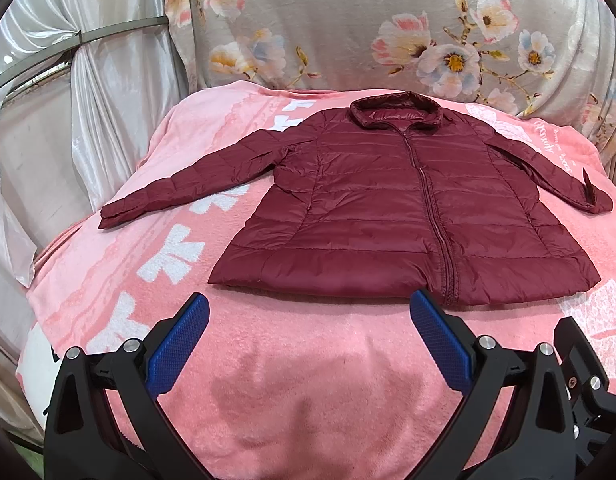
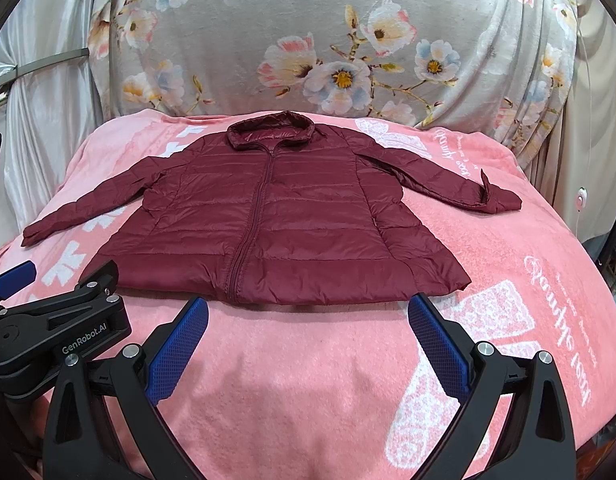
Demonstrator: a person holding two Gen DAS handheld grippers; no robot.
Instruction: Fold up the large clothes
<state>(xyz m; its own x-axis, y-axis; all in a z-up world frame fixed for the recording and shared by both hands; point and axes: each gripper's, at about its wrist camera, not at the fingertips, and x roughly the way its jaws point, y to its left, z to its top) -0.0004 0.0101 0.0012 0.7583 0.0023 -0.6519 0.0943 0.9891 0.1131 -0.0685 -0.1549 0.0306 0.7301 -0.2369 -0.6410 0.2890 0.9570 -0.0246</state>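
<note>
My left gripper [image 1: 309, 308] and right gripper [image 2: 308, 310] hovered, jaws wide and empty, before the zipped jacket [image 1: 391, 208], apparently flat on the blanket [image 1: 308, 380].

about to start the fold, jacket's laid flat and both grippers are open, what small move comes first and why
Probably bring the left gripper to the left sleeve cuff: the jacket lies zipped and flat on the pink blanket, sleeves spread, nothing gripped. Folding sleeves in first seems sensible.

We are seeing a bed covered by a pink blanket [image 1: 308, 360], a maroon puffer jacket [image 1: 387, 208] lying flat on it, zipped, sleeves spreading outward
</note>
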